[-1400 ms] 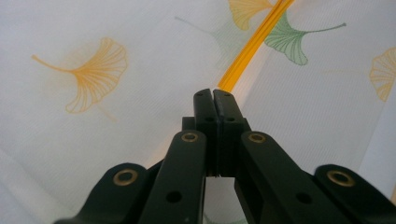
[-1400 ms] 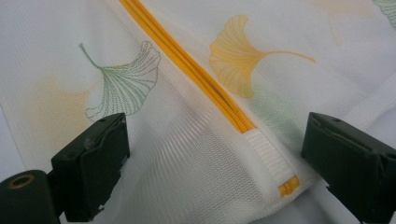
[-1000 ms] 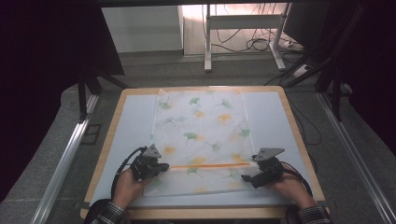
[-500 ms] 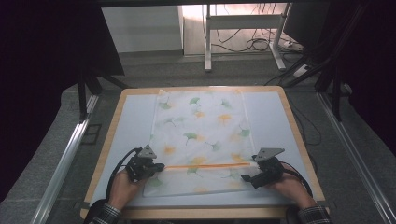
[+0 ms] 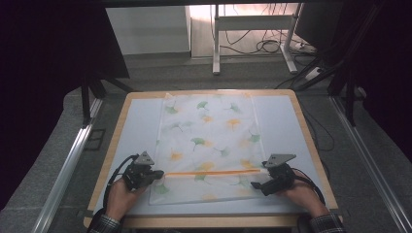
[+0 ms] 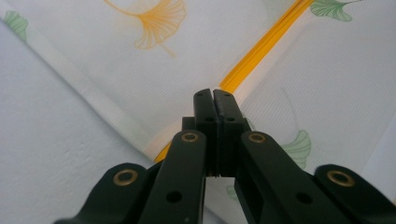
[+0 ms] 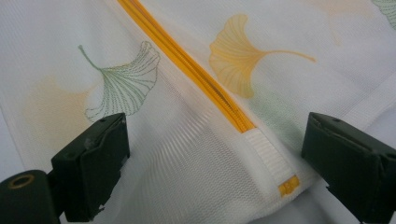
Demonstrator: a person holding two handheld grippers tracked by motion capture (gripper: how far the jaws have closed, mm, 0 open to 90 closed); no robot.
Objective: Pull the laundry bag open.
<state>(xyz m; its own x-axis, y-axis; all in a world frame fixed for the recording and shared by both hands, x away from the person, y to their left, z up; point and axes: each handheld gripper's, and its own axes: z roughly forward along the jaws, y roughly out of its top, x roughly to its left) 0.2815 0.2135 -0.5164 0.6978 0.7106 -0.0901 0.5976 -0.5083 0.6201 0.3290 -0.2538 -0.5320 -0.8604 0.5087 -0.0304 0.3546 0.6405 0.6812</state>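
The thin, floppy mesh bag [image 5: 206, 145] likely handles best gripped beside the zip [image 7: 187, 65], between the right gripper's [image 7: 215, 163] open jaws, while the left gripper's [image 6: 213, 100] are closed.

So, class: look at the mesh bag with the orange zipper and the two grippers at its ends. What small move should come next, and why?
Probably closing the right gripper on the white tab at the zipper's end. Its jaws stand open on either side of that tab without touching it, while the left gripper is already shut at the other end. Pinning the mesh bag there would likely steady it for a pull along the zipper.
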